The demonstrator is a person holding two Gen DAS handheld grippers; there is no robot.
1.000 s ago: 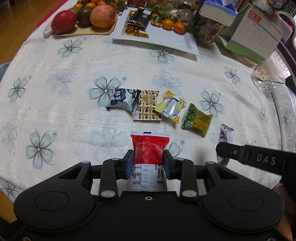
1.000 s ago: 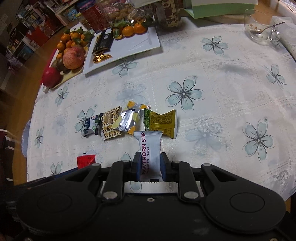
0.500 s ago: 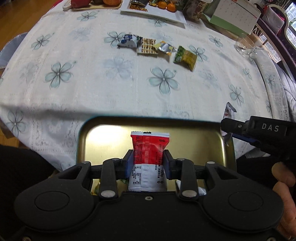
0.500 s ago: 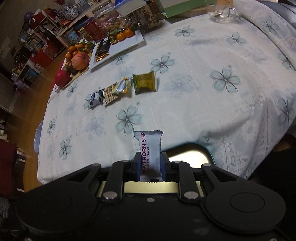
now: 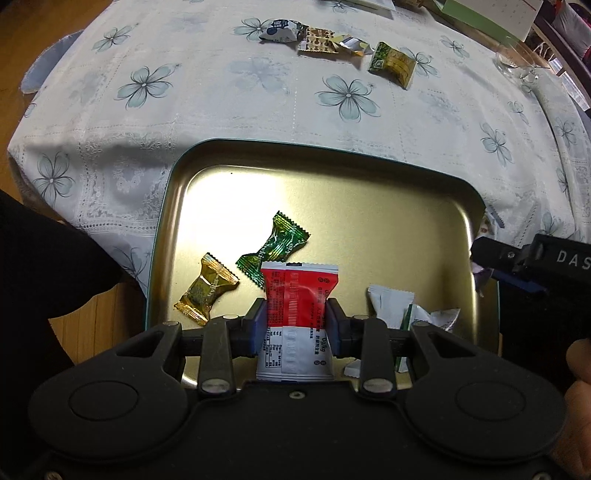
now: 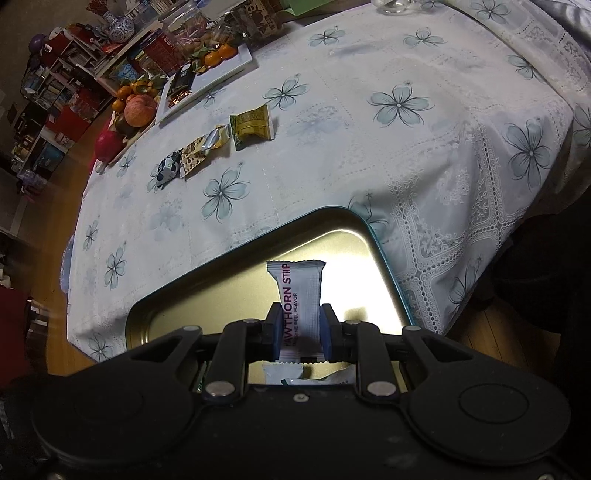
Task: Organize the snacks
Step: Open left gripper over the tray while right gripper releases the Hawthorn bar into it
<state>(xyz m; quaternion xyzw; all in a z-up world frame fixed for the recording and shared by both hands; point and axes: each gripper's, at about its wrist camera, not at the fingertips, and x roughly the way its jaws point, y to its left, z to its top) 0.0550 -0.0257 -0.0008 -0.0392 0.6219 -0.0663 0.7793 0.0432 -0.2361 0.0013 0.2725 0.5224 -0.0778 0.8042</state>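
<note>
Item one, as we log it: a red-and-white snack sachet (image 5: 297, 306), flat, glossy film, crimped top edge, fine print on the red upper half and a white lower panel. It stands upright between the blue pads of the left gripper (image 5: 295, 325), which are pressed on its two sides, above the near part of the gold tin tray (image 5: 332, 206).

Item two: a white hawthorn strip packet (image 6: 300, 299), matte film with magenta lettering down its length and a serrated top seal. The right gripper (image 6: 298, 332) is clamped on its narrow sides; it hangs above the right end of the tray.

The tray itself: a shallow rounded-corner rectangle of brassy reflective metal with a teal outer rim, set just off the near edge of the table.

In the tray we count:
- a green foil candy (image 5: 275, 247) with twisted, zigzag-cut ends, near the middle;
- a gold foil candy (image 5: 207, 288) of the same shape, toward the left wall;
- white crumpled wrappers (image 5: 406, 306) near the right end.

Beyond the tray, on a white lace-patterned tablecloth (image 5: 221, 110) printed with pale blue flowers, a row of four small packets:
- blue-and-white pouch (image 5: 280, 31);
- brown patterned packet (image 5: 317, 40);
- silver-and-yellow packet (image 5: 351, 44);
- green-and-yellow packet (image 5: 393, 62).
</note>
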